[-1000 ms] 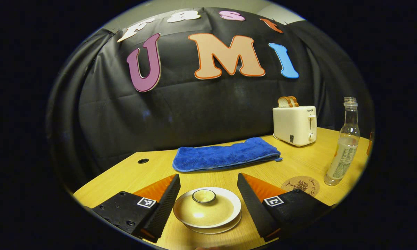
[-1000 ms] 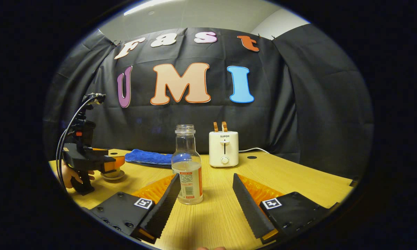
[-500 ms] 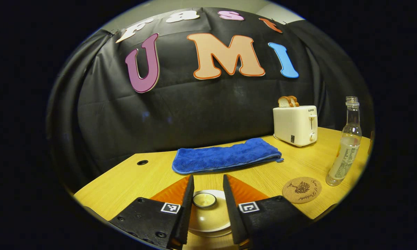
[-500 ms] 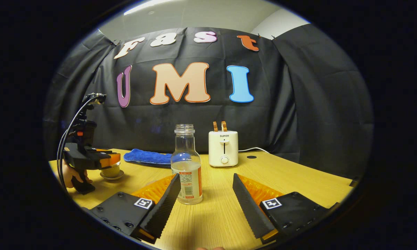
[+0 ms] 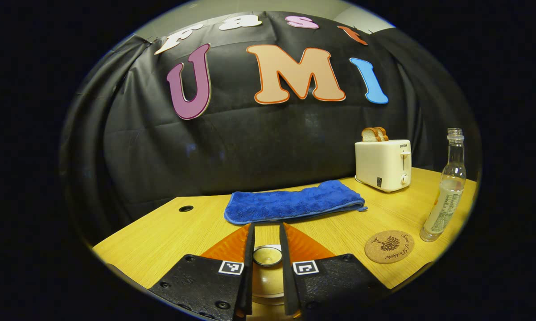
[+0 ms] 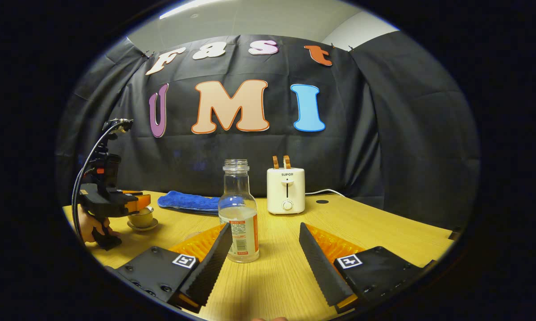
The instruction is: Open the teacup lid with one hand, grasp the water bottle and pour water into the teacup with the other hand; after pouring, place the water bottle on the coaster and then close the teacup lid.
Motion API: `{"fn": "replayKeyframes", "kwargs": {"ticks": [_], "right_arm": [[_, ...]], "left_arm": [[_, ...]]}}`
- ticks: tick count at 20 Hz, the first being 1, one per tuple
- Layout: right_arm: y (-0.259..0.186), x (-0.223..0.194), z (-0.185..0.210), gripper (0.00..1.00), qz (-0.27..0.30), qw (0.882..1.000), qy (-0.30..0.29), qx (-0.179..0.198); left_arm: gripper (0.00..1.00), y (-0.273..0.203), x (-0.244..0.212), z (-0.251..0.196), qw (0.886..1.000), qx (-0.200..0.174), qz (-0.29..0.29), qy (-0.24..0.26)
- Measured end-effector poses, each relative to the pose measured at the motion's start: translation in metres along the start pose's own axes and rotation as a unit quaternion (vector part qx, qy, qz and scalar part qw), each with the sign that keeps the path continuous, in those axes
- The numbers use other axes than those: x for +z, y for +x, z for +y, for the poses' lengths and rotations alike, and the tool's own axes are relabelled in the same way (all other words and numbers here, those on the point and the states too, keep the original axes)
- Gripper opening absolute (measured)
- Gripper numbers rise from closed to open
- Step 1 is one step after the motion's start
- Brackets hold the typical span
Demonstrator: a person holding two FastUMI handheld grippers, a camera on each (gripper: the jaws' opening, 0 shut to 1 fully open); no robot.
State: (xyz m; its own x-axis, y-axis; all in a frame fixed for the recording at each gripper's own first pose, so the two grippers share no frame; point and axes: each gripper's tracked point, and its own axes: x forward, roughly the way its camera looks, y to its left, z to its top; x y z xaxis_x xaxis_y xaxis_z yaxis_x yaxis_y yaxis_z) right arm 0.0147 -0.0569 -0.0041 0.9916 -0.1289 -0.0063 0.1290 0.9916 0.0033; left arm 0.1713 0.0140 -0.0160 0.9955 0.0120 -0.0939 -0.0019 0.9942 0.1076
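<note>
— How is the lid (image 5: 267, 256) held?
— Its knob is pinched by the left gripper (image 5: 266, 243), above the teacup (image 6: 142, 217) near the table's (image 6: 384, 232) left edge.

— And the water bottle (image 6: 238, 213)?
— It is left standing upright before the wide-spread right gripper (image 6: 265, 238); bare tabletop is seen to its right.

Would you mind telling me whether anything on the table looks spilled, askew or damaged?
Nothing stands out. The bottle stands upright and uncapped, the coaster lies flat and bare, the cloth is folded, and no water shows on the table.
</note>
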Motion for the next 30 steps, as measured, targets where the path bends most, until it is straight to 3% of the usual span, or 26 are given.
{"fn": "replayKeyframes", "kwargs": {"ticks": [5, 13, 16, 22, 27, 30], "right_arm": [[0.003, 0.0, 0.001, 0.96, -0.001, 1.0, 0.0, 0.0], [0.0, 0.0, 0.013, 0.98, -0.002, 0.999, 0.002, 0.039], [0.0, -0.001, 0.015, 0.98, -0.002, 0.999, 0.002, 0.047], [0.004, -0.001, 0.026, 0.97, -0.002, 0.998, 0.003, 0.063], [0.025, -0.003, 0.037, 0.96, -0.002, 0.999, 0.002, 0.054], [0.043, -0.005, 0.046, 0.97, 0.0, 0.999, 0.002, 0.054]], "left_arm": [[0.25, -0.008, 0.018, -0.003, 0.999, 0.001, -0.048, 0.006], [0.23, -0.045, 0.013, -0.01, 0.998, -0.017, -0.049, -0.023], [0.23, -0.071, 0.01, 0.003, 0.997, -0.011, -0.052, -0.056], [0.23, -0.125, 0.002, 0.038, 0.997, 0.027, -0.05, -0.054], [0.24, -0.135, 0.0, 0.04, 0.997, 0.017, -0.049, -0.053], [0.16, -0.134, 0.001, 0.035, 0.997, 0.005, -0.049, -0.052]]}}
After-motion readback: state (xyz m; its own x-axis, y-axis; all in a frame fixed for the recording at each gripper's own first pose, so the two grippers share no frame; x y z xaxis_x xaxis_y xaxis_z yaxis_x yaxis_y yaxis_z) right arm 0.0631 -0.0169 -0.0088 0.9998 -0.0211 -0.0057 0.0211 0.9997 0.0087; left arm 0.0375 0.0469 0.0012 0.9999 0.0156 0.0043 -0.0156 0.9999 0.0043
